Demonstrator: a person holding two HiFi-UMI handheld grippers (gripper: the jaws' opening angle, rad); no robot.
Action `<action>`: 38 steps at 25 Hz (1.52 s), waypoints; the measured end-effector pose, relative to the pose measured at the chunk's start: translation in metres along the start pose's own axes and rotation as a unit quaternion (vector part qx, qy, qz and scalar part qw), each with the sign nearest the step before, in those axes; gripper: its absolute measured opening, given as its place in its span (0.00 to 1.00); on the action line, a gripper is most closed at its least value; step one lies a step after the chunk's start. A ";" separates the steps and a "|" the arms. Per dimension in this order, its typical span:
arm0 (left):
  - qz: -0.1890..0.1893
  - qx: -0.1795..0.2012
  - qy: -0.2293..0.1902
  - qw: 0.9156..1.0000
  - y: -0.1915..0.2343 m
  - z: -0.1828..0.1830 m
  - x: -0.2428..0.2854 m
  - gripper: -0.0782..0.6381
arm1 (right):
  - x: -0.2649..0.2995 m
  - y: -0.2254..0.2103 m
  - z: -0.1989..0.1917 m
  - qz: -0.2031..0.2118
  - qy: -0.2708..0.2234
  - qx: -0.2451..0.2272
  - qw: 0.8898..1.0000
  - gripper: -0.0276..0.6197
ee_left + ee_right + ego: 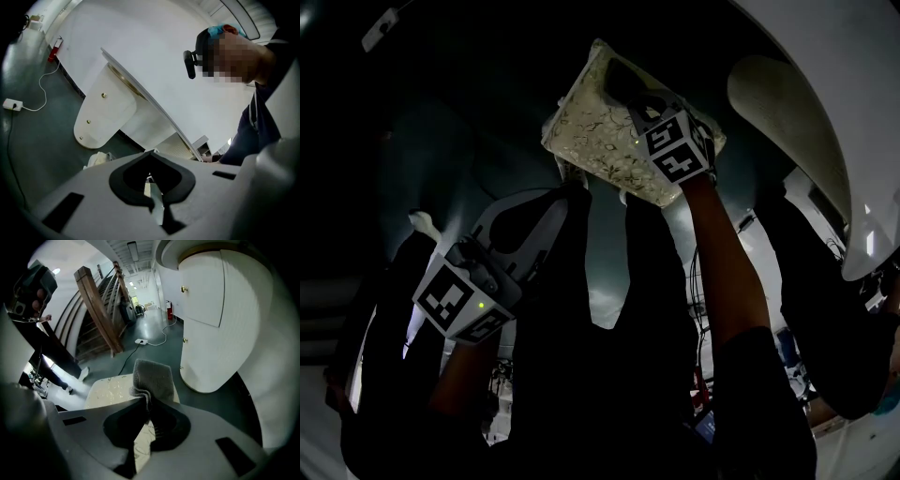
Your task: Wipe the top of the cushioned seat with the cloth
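The cushioned seat point(595, 141) is cream with a fine floral pattern and shows at the top middle of the head view. My right gripper point(636, 101) reaches over its far right part, shut on a dark grey cloth point(617, 77). In the right gripper view the folded cloth point(152, 376) sticks out past the jaws of my right gripper point(146, 401) and lies over the cushion point(110, 390). My left gripper point(567, 192) hangs low at the left, short of the seat. Its jaws point(151, 157) look shut with nothing between them.
A large white curved panel point(211, 333) stands close on the right, also seen as a white panel point(825, 103) in the head view. A wooden staircase point(98, 310) rises behind. A power strip point(139, 341) with its cable lies on the dark green floor point(154, 333). The scene is dim.
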State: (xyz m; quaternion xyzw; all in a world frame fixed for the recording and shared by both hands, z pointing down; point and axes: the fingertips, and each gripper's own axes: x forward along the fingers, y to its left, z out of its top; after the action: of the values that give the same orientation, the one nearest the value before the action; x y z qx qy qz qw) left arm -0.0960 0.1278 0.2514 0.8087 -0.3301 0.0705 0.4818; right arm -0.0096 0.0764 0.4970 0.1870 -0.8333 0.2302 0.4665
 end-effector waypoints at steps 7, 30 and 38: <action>-0.018 0.007 0.021 1.000 -0.019 -0.007 0.028 0.12 | -0.020 -0.013 -0.043 -0.009 0.006 0.037 0.999 0.09; -0.074 0.045 0.092 0.992 -0.096 -0.051 0.111 0.12 | -0.087 -0.033 -0.173 -0.044 -0.001 0.150 0.988 0.09; -0.087 0.049 0.100 0.990 -0.108 -0.059 0.119 0.12 | -0.104 -0.034 -0.210 -0.060 0.016 0.179 0.982 0.09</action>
State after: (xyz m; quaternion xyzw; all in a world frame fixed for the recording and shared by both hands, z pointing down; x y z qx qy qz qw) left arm 0.0728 0.1550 0.2549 0.8459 -0.2051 0.1250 0.4763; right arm 0.2054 0.1755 0.5108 0.3133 -0.7584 0.3505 0.4515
